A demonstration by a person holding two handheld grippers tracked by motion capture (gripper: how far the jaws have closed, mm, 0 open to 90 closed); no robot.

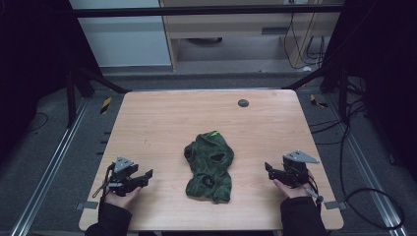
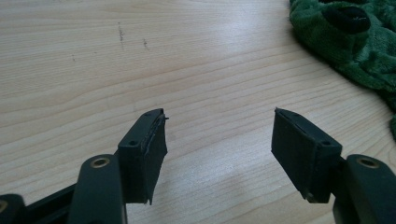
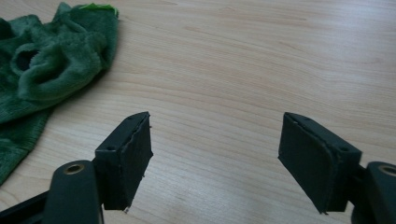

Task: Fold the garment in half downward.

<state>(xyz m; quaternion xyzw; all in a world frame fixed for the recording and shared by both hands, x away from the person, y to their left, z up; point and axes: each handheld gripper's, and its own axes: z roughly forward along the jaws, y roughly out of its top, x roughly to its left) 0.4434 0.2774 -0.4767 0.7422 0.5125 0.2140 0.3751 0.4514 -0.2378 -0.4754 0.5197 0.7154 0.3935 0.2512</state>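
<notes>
While a person sits at the near edge of a light wooden table, each hand rests on the tabletop holding a black two-jaw gripper. At the left, the left gripper lies low over the near left part of the table with its jaws pointing toward the middle; in the left gripper view its jaws stand wide apart with only bare wood between them. At the centre of the table lies a crumpled dark green fleece garment, bunched into a soft heap with a few dark openings and a small bright green tag at its far end. It sits between the two grippers, apart from both, and no jaw touches it. At the right, the right gripper rests over the near right part of the table, pointing inward toward the garment; in the right gripper view its jaws also stand wide apart and hold nothing. Near the far edge of the table sits a small dark round disc.
</notes>
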